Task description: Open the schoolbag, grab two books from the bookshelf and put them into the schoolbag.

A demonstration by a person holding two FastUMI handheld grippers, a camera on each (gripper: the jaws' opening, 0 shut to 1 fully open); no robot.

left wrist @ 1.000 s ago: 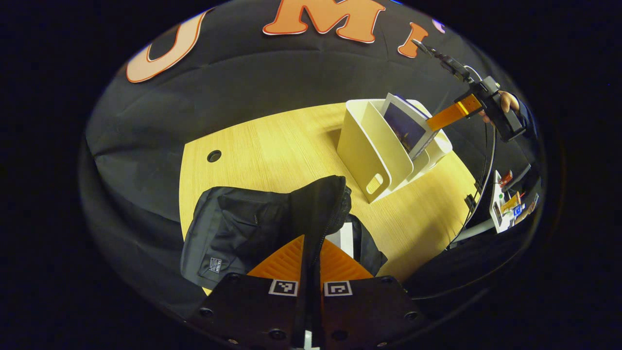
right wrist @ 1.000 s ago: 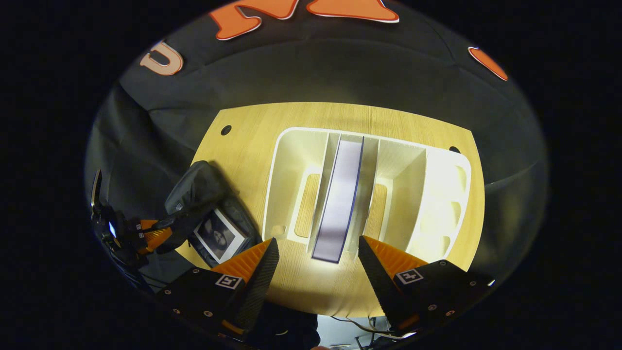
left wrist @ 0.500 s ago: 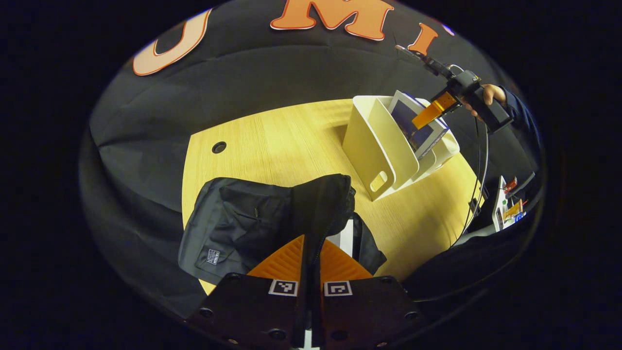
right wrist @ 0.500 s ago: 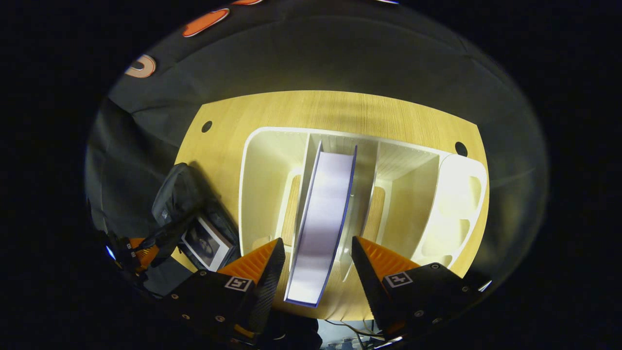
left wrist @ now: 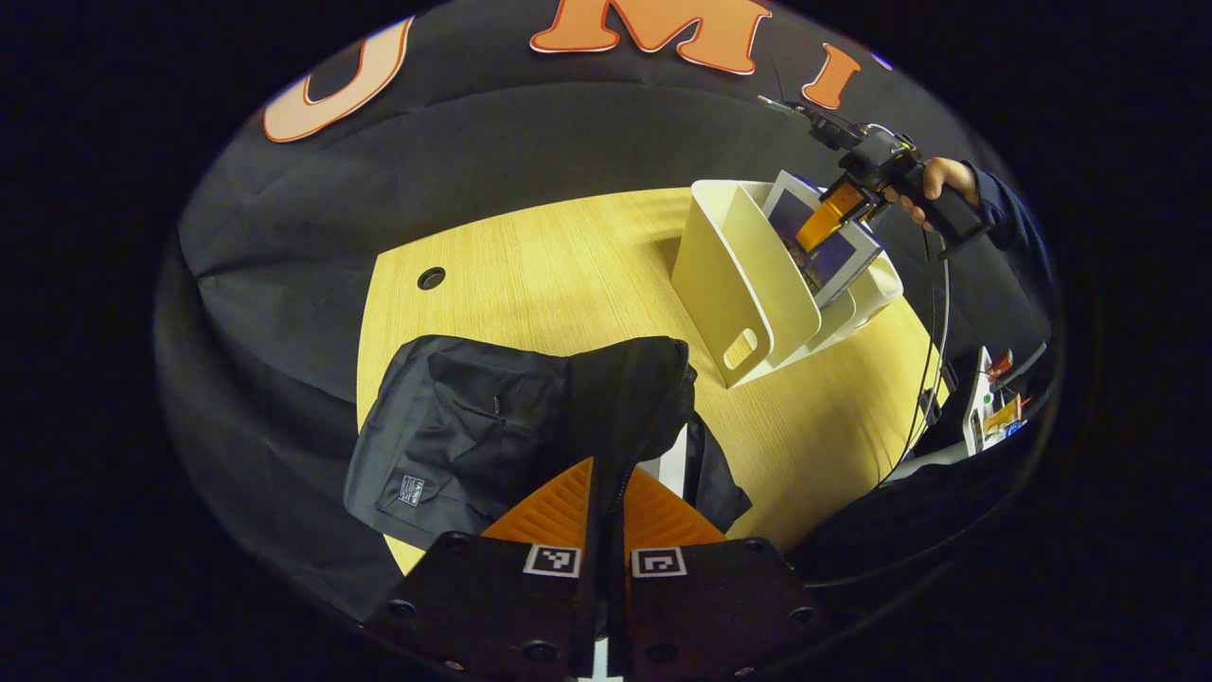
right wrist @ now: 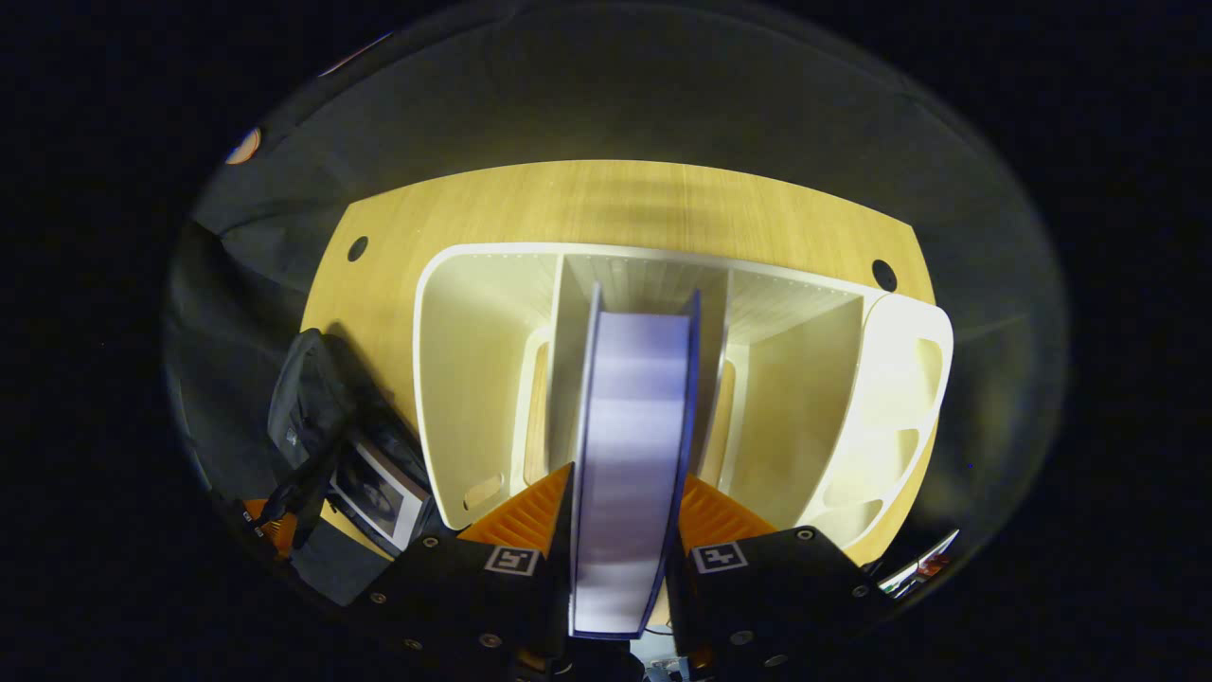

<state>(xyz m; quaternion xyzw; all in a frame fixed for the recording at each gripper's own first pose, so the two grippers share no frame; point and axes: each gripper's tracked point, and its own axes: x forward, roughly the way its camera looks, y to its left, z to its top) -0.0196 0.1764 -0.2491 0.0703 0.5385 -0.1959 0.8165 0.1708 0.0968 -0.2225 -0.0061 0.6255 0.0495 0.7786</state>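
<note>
One book (right wrist: pixel 630 455) stands upright in the middle compartment of the white bookshelf (right wrist: pixel 473 379), its page edge facing the right gripper view; the right tool (right wrist: pixel 620 516) has a finger pressed against each of its covers, gripping it at the near end. A second book (right wrist: pixel 379 488), with a dark picture on a white cover, lies inside the open black schoolbag (right wrist: pixel 308 407) at about 8 o'clock from the bookshelf in that view. In the left gripper view, the schoolbag (left wrist: pixel 473 426) lies on the wooden bench (left wrist: pixel 530 275) at 6 o'clock, and the left tool (left wrist: pixel 606 502) is closed narrowly on the raised edge of the bag's flap, holding it up, with a white sliver of the book (left wrist: pixel 672 459) showing just beside the flap. At about 2 o'clock in that view stands the bookshelf (left wrist: pixel 729 284) with the upright book (left wrist: pixel 833 256) leaning in it, the right tool (left wrist: pixel 824 213) on its top edge, and a person's hand (left wrist: pixel 933 185) in a dark sleeve holding that tool. The bench has two round holes in the right gripper view, one at each far corner.
</note>
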